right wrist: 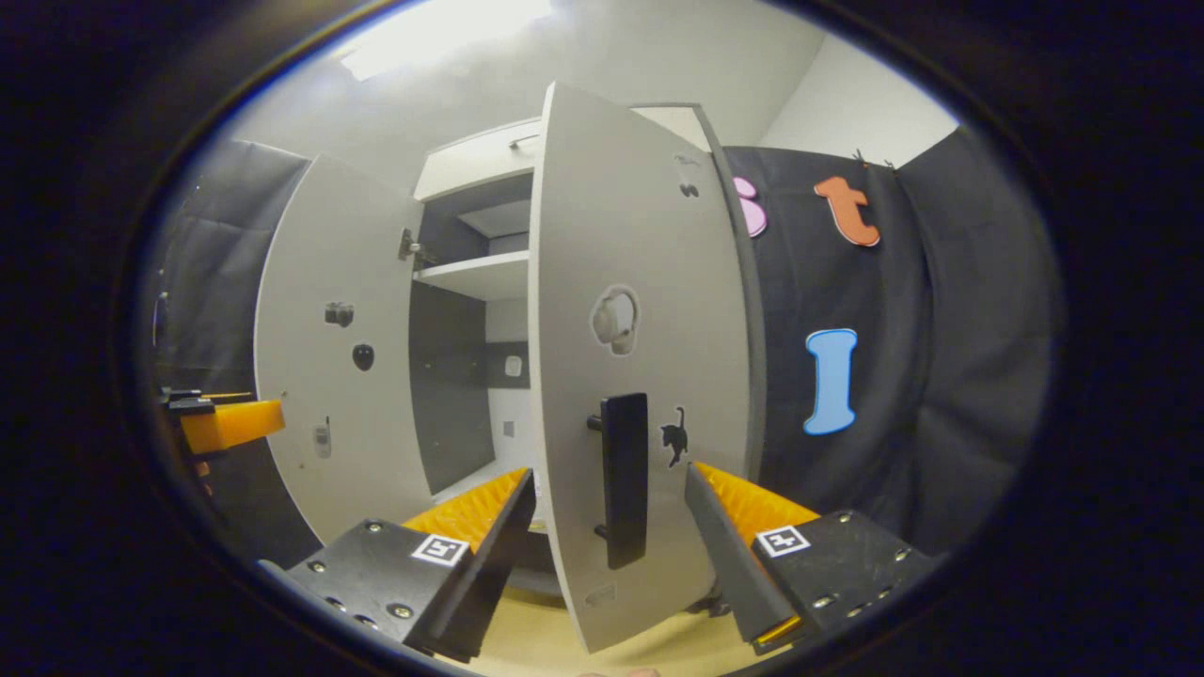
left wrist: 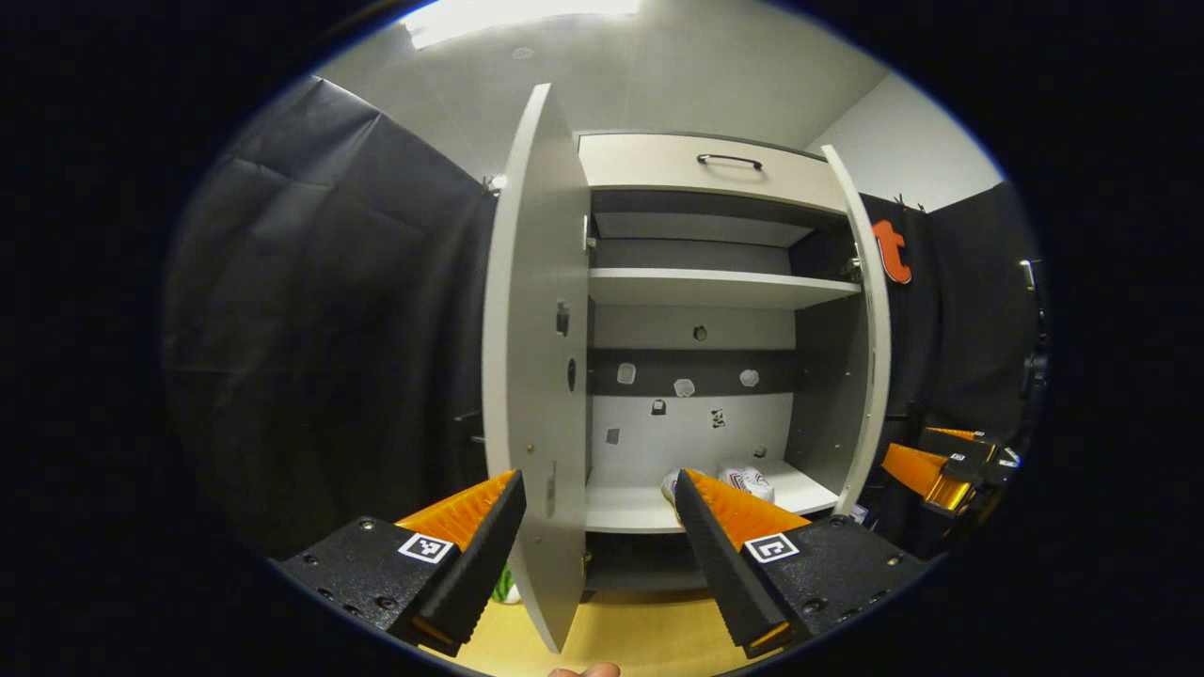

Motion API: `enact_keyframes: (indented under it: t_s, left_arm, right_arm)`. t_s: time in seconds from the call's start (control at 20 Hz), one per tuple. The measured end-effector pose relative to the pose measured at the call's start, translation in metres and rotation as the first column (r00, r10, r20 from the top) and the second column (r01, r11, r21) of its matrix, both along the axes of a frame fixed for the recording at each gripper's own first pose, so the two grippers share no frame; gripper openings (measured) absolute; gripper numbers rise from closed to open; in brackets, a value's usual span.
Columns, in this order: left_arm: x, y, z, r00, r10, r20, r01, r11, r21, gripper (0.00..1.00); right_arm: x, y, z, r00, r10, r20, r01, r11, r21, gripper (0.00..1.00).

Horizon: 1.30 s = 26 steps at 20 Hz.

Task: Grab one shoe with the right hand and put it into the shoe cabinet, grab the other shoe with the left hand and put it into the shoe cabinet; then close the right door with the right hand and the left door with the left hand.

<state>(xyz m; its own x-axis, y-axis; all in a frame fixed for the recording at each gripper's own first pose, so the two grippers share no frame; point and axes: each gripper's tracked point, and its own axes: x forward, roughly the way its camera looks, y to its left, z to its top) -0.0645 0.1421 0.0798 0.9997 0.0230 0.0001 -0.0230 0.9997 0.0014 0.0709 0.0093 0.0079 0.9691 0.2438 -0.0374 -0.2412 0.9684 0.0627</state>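
Note:
The shoe cabinet [left wrist: 696,287] stands with both doors swung out. On its bottom shelf lies a white shoe [left wrist: 750,481]; a second one [left wrist: 670,485] peeks out behind my finger. My left gripper [left wrist: 600,484] is open, and the left door [left wrist: 536,357] stands edge-on between its fingers, untouched. In the right gripper view the right door [right wrist: 640,282] and its black handle [right wrist: 625,480] sit between the fingers of my open right gripper [right wrist: 611,475]. The left door [right wrist: 329,357] is behind it. Each view shows the other gripper at its side: the right [left wrist: 941,465], the left [right wrist: 226,423].
A drawer with a dark handle [left wrist: 729,160] tops the cabinet, and a shelf [left wrist: 715,287] crosses its middle. The floor [left wrist: 640,630] below is light wood. A small green and white object [left wrist: 505,590] lies by the left door's foot. Black cloth hangs on both sides.

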Motion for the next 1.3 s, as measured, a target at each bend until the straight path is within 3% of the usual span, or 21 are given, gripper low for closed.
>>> enact_keyframes:
  t_s: [0.25,0.5,0.55,0.65,0.7,1.05,1.2,1.3]
  left_arm:
    - [-0.01,0.044,0.014,0.997,0.073,0.035,-0.073,0.997,-0.002,0.94]
    - [-0.013,0.089,0.022,0.989,0.137,0.057,-0.137,0.991,0.001,0.99]
    - [-0.013,0.097,0.02,0.987,0.15,0.053,-0.151,0.988,0.008,0.92]
    - [-0.008,0.109,0.011,0.986,0.162,0.031,-0.163,0.986,0.019,0.96]
    - [-0.003,0.112,0.007,0.987,0.16,0.018,-0.161,0.987,0.021,0.93]
    - [0.021,0.107,-0.011,0.996,0.082,-0.034,-0.082,0.997,0.013,0.99]
    - [0.02,0.098,-0.01,0.999,0.023,-0.03,-0.022,0.999,0.028,0.89]
    - [0.023,0.087,-0.011,0.999,-0.021,-0.036,0.022,1.0,0.023,0.91]
  right_arm:
    - [0.003,0.028,0.0,0.999,0.031,0.01,-0.031,1.0,-0.005,0.95]
    - [0.008,0.041,-0.005,1.0,0.029,0.007,-0.029,1.0,0.002,0.95]
    - [0.009,0.042,-0.005,1.0,0.024,0.007,-0.024,1.0,0.005,0.95]
    - [0.011,0.042,-0.006,1.0,0.008,0.007,-0.008,1.0,0.011,0.95]
    - [0.011,0.041,-0.007,1.0,0.0,0.005,0.0,1.0,0.013,0.95]
    - [0.014,0.037,-0.014,0.999,-0.047,-0.012,0.047,0.999,0.025,0.95]
    - [0.012,0.036,-0.019,0.998,-0.051,-0.019,0.052,0.999,0.016,0.95]
    - [0.012,0.035,-0.019,0.998,-0.056,-0.018,0.056,0.998,0.012,0.95]
